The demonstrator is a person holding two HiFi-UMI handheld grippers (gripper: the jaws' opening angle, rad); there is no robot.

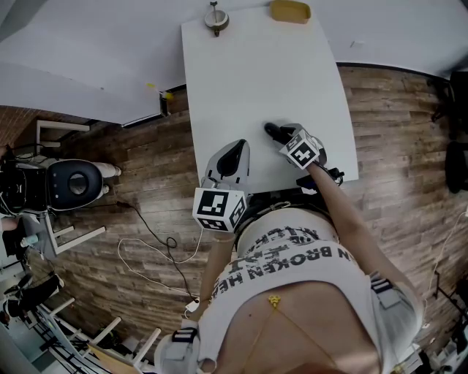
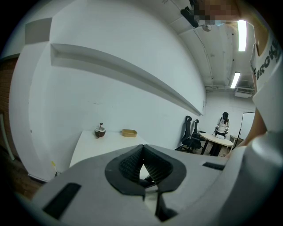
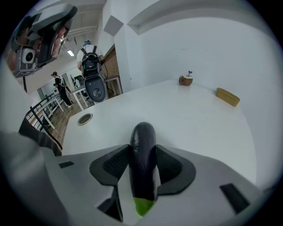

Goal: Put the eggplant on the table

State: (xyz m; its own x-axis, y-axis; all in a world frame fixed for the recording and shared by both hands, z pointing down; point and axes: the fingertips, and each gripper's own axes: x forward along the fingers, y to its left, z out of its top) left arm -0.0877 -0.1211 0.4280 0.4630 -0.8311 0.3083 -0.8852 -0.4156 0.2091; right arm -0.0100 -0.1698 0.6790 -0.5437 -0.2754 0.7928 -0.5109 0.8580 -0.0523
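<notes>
A dark purple eggplant point(image 3: 142, 141) with a green stem end sits lengthwise between the jaws of my right gripper point(image 3: 142, 153), which is shut on it. In the head view the right gripper point(image 1: 282, 136) holds the eggplant point(image 1: 272, 131) over the near part of the white table point(image 1: 263, 73), its tip pointing away from me. Whether it touches the tabletop I cannot tell. My left gripper point(image 1: 235, 150) hovers at the table's near edge, to the left. Its pads point(image 2: 132, 163) meet at the tips with nothing between them.
At the table's far end stand a brown coconut-like cup point(image 1: 216, 18) and a small yellow tray point(image 1: 289, 11). Wooden floor surrounds the table, with a cable point(image 1: 157, 241) and a white stool-like device point(image 1: 73, 182) to the left. Office chairs and people are far off.
</notes>
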